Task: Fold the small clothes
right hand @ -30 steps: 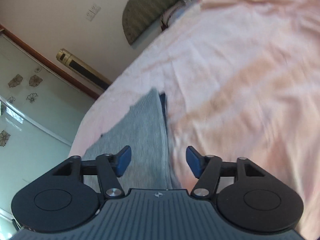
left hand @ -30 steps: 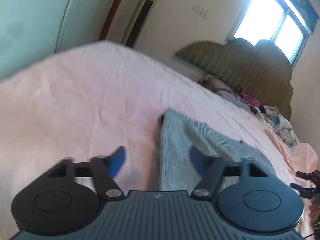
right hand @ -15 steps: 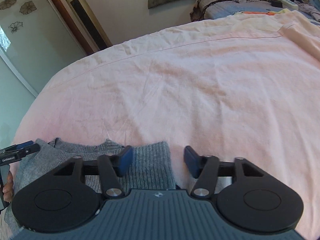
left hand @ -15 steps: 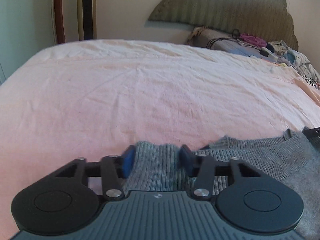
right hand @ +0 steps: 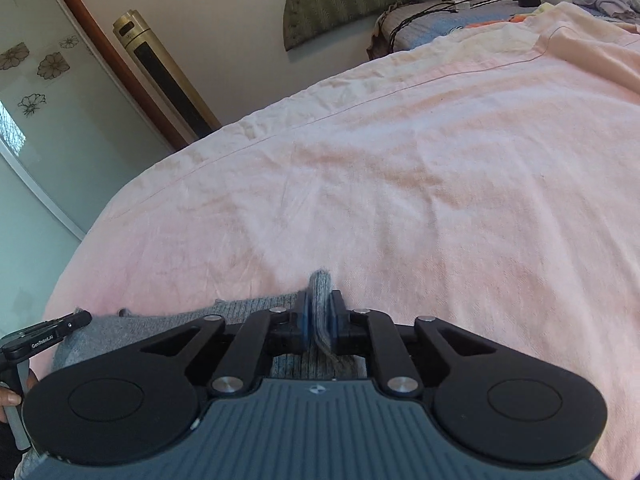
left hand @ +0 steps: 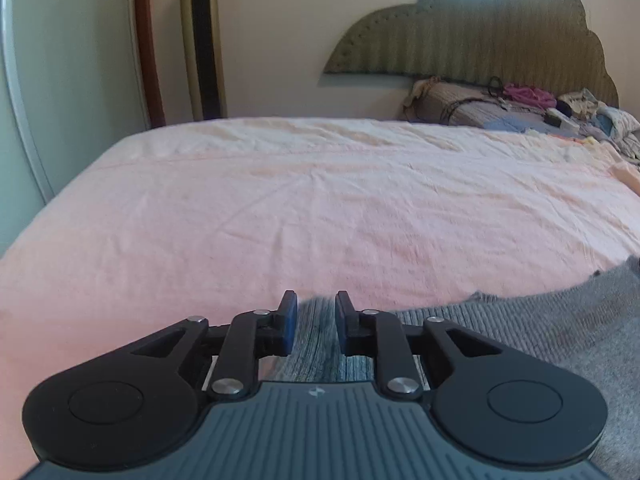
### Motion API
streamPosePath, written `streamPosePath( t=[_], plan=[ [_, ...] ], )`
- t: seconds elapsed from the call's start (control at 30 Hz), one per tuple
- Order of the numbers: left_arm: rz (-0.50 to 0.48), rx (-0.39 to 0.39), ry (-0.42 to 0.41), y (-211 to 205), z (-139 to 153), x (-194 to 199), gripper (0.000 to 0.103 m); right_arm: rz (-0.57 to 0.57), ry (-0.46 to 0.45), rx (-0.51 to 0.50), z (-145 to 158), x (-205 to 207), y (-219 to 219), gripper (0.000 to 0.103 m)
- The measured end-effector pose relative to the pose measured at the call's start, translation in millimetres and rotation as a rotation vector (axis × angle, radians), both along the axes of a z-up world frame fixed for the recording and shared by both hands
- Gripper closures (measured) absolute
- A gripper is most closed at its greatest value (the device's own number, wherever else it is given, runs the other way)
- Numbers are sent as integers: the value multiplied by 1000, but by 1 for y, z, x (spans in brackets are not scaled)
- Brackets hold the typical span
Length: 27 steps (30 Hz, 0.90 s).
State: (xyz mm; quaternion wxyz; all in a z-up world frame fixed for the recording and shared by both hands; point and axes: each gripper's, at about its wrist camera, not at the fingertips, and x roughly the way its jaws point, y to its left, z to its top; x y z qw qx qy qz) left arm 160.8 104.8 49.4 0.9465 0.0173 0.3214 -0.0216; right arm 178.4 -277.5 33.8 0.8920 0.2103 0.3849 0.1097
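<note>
Now both grippers have closed in on the grey knit garment (left hand: 500,332) lying at the near edge of the pink bedsheet (left hand: 320,208). The right gripper (right hand: 319,316) has clamped a pinched ridge of its ribbed edge, where half a second ago its jaws stood apart. The left gripper (left hand: 316,322) has narrowed around the hem (a gap shows, so I cannot tell if it grips). A lift to fold looks ready to start.

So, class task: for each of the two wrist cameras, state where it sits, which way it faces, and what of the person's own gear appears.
Left wrist: rides the left gripper, low over the ribbed grey knitted sweater, facing across the pink bedsheet to the olive padded headboard; its fingers straddle the knit edge.
Right wrist: rides the right gripper, tilted, facing the same way; the left gripper shows at left.
Shared: sweater, sheet, headboard, gold tower unit.
</note>
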Motion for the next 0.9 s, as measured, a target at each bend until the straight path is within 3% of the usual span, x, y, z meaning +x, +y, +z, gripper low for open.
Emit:
streamPosePath(
  t=[0.07, 0.1, 0.13, 0.17, 0.2, 0.27, 0.3, 0.33, 0.43, 0.53, 0.67, 0.73, 0.77, 0.83, 0.9],
  plan=[
    [0, -60, -63, -2, 17, -14, 65, -46, -57, -33, 18, -14, 2, 75],
    [-30, -89, -80, -7, 21, -19, 42, -64, -97, -39, 28, -23, 6, 75],
    [-60, -105, -85, -16, 21, -21, 26, -47, -119, -21, 35, -29, 13, 71],
    [-88, -105, -74, -28, 18, -21, 25, -8, -128, -10, 39, -33, 23, 67],
    [-124, -86, -39, -40, 11, -17, 25, 27, -132, -23, 41, -34, 38, 56],
    [-136, -25, 38, -60, -10, -7, 25, 64, -127, -113, 32, -30, 65, 53],
    [-133, 6, 80, -63, -22, -2, 25, 69, -102, -170, 22, -25, 76, 53],
    [-139, 18, 73, -61, -30, -2, 23, 47, -56, -215, 10, -19, 79, 54],
    [-135, -18, 58, -47, -36, 0, 22, 12, -126, -269, -7, -22, 63, 60],
    [-132, 3, 58, -51, -39, 3, 19, -44, -120, -125, -13, -21, 34, 75],
    [-120, 8, 52, -52, -39, -2, 19, -61, -92, -198, -5, -23, 47, 74],
    [-113, 19, 46, -55, -40, -3, 19, -101, -106, -187, 10, -36, 58, 55],
    [-111, 24, 45, -55, -39, -5, 19, -79, -139, -167, 18, -44, 66, 52],
    [-110, 25, 45, -56, -39, -5, 19, 7, -149, -176, 24, -54, 89, 28],
    [-110, 27, 44, -56, -39, -6, 19, 78, -120, -285, 15, -54, 110, 26]
  ],
)
